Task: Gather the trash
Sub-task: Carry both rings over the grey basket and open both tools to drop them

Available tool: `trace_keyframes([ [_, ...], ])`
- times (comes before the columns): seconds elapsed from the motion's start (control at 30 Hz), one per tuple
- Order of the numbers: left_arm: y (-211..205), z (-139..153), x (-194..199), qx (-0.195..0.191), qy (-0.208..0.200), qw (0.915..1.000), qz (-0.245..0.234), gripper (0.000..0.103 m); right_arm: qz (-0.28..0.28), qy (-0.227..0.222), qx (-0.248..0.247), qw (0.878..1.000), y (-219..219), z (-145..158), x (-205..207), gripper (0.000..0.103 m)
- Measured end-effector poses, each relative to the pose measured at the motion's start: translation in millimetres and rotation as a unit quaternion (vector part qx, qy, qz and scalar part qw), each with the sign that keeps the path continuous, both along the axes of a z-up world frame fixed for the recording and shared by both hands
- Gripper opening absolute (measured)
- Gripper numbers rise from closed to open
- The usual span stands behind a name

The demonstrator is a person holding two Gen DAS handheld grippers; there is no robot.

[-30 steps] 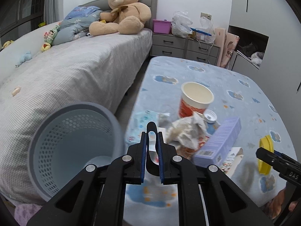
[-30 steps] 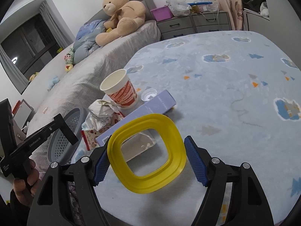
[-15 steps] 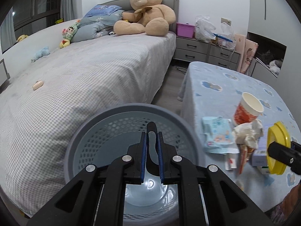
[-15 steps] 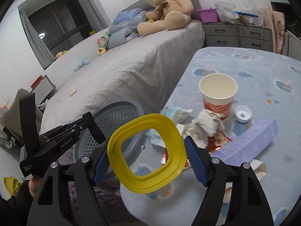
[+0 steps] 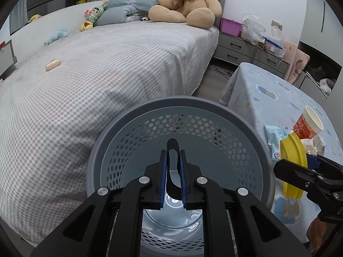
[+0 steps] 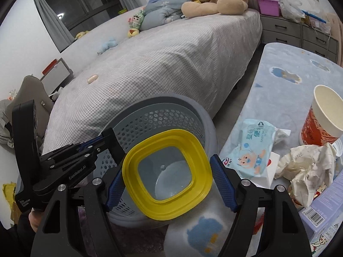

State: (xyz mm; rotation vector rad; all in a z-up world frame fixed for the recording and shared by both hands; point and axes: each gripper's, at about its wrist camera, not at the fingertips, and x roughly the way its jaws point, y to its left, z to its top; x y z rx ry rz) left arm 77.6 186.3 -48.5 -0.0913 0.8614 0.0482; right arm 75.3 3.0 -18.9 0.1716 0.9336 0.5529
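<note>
My left gripper (image 5: 172,167) is shut on the near rim of a grey perforated trash basket (image 5: 214,115) and holds it beside the table. The basket also shows in the right wrist view (image 6: 163,111). My right gripper (image 6: 168,177) is shut on a yellow square lid (image 6: 199,150) with a clear centre, held over the basket's right edge. The lid also shows in the left wrist view (image 5: 292,156). On the table lie a paper cup (image 6: 321,117), crumpled paper (image 6: 306,167), a wet-wipes pack (image 6: 250,150) and a purple box (image 6: 321,205).
The table has a light blue patterned cloth (image 6: 285,72). A bed with a grey checked cover (image 5: 96,75) runs along the left, with a teddy bear (image 5: 186,2) and toys at its head. Grey drawers (image 5: 242,47) stand at the back.
The basket has come closer and more central under my left gripper. My right gripper has carried the yellow lid left, from over the table to the basket's edge.
</note>
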Motion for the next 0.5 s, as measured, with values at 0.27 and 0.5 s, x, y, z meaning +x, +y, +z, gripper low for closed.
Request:
trace_keyframes([
  [0.27,13,-3,-4,-0.011,0.0,0.9999,0.01,0.019,0.006,0.005,-0.006,1.0,15,-4,7,0.073],
  [0.5,19,0,-8,-0.011,-0.006,0.9996,0.025,0.049,0.0,-0.003,-0.007,1.0,18,2,7,0.08],
])
